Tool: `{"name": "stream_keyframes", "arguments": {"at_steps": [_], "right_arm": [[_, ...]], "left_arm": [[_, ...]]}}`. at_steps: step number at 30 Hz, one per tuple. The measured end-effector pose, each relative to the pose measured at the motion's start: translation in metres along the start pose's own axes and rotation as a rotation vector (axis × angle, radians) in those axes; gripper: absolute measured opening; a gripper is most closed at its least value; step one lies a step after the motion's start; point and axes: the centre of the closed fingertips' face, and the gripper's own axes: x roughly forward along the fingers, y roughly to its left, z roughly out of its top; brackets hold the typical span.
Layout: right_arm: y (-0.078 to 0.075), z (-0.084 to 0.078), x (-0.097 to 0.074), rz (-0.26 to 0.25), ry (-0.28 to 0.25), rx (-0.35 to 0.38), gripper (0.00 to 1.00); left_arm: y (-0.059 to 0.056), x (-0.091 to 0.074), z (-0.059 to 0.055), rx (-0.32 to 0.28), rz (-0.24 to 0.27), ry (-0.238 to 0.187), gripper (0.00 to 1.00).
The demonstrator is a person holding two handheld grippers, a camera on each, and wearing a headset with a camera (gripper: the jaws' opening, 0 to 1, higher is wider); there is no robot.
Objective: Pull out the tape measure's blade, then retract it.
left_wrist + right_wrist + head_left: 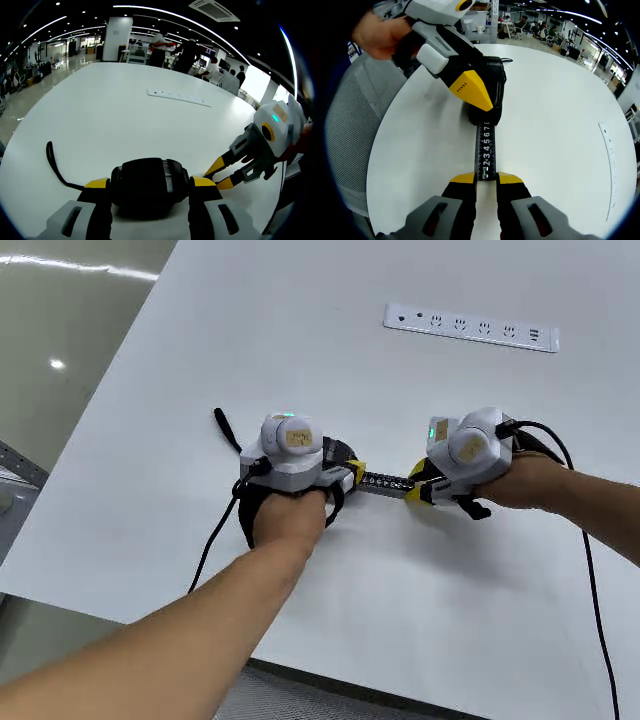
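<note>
The black tape measure case (148, 185) sits on the white table, and my left gripper (149, 184) is shut on it, one yellow-tipped finger on each side. Its black wrist strap (54, 165) trails off to the left. In the right gripper view the case (490, 80) lies ahead, with the dark numbered blade (485, 152) drawn a short way out toward me. My right gripper (485, 177) is shut on the blade's end. In the head view the left gripper (345, 472) and the right gripper (415, 485) face each other with the blade (385, 481) between them.
A white power strip (470, 327) lies at the far side of the table (200, 370). Black cables (590, 570) run from both grippers over the tabletop. The table's left edge drops to a glossy floor. People and desks stand in the background of the left gripper view.
</note>
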Motion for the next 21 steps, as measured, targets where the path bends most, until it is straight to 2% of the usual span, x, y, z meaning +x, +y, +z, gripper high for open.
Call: {"name": "stream_keyframes", "arguments": {"at_steps": [21], "right_arm": [[-0.005,0.022,0.016,0.009,-0.017,-0.009,0.11]], "left_arm": [[0.001,0.003,0.000,-0.001,-0.004,0.002,0.58]]}}
